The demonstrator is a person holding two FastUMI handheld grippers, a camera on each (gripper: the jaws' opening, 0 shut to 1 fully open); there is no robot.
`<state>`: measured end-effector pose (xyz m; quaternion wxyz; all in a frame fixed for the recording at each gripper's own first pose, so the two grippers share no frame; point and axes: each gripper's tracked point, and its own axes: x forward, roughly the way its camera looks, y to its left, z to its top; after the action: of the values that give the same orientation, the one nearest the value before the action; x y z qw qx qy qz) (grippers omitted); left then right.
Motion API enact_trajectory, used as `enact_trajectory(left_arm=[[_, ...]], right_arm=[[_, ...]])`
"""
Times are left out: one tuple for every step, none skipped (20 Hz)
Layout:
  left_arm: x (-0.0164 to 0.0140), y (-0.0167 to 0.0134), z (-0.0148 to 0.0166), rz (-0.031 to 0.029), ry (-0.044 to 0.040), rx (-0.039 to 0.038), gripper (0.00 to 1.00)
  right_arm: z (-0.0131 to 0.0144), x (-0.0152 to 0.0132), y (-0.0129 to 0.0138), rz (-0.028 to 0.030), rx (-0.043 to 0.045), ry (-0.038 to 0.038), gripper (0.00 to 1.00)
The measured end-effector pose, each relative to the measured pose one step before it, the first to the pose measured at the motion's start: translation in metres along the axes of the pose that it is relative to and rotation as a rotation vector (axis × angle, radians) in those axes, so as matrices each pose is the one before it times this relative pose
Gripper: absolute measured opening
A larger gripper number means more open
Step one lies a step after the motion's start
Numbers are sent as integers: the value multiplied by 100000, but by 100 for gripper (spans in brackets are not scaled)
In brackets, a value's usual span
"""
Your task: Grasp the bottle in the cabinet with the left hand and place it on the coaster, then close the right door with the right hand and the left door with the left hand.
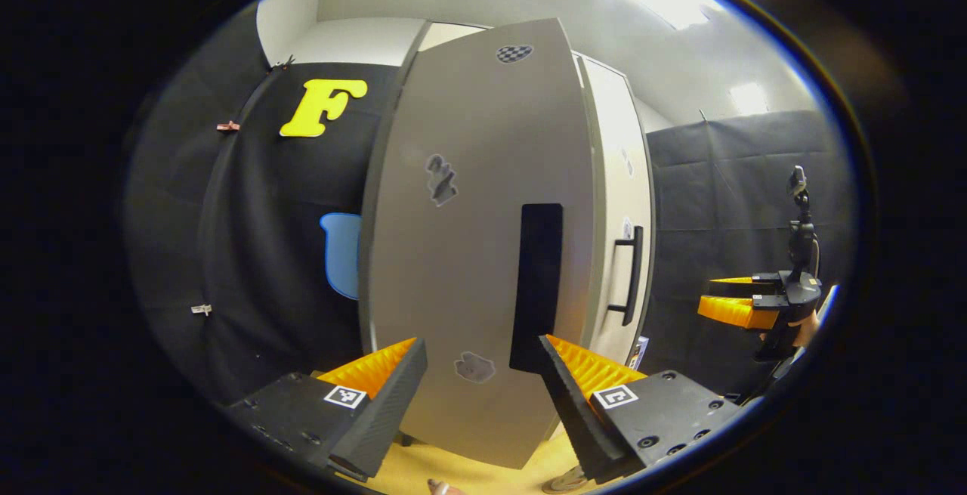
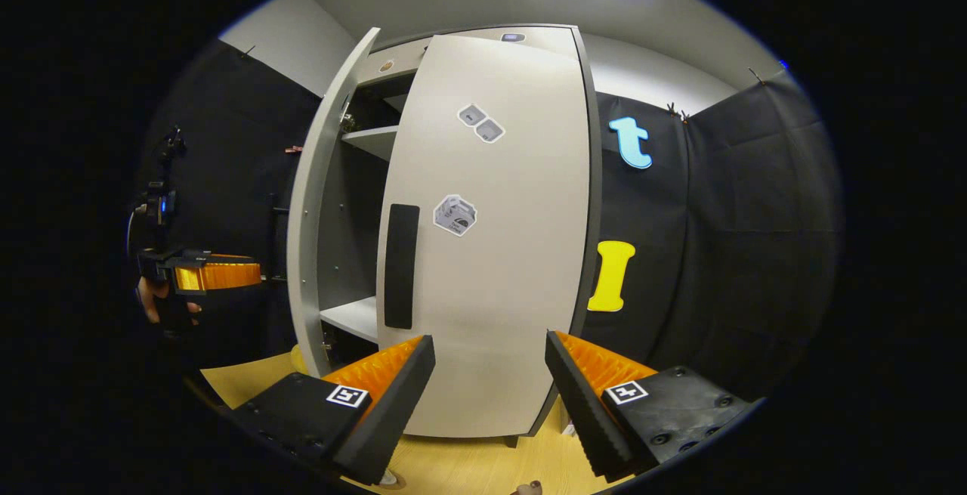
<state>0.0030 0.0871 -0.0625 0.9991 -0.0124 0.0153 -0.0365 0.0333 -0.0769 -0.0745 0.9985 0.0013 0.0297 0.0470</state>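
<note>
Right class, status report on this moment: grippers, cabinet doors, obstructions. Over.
Left gripper open, empty, facing left door. Right gripper open, empty, at right door. Left door ajar, right nearly shut. Nothing blocking.

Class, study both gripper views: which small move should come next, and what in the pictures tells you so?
Probably the left gripper should push the left door shut. The right gripper view shows the right door nearly closed, while the left door stands ajar, leaving the shelves exposed. The left gripper is open and empty, facing that door.
</note>
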Motion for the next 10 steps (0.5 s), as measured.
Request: enact_trajectory(left_arm=[[118,-644,-45,-526,-121,637,90],[-47,-569,-34,-149,406,29,94],[-146,-490,-253,-57,784,-283,94],[-167,-221,-103,164,555,-266,90],[-131,64,6,744,138,-352,94],[-209,-45,-36,473,238,-308,94],[-209,-31,-51,619,54,-381,94],[-66,-70,-21,352,163,-468,94],[2,-110,13,230,-48,-737,93],[-21,-124,67,137,-229,-1055,93]], right_arm=[[22,97,-185,246,580,-40,98],[-33,48,-206,400,545,-111,98],[3,2,-108,251,591,198,98],[-112,34,-47,464,589,666,98],[32,6,-13,390,288,-181,98],[192,40,-1,53,29,-670,98],[102,-72,46,13,39,-417,98],[86,-65,154,5,206,-209,98],[112,-117,286,71,390,-359,98],[163,-35,302,161,503,-331,98]])
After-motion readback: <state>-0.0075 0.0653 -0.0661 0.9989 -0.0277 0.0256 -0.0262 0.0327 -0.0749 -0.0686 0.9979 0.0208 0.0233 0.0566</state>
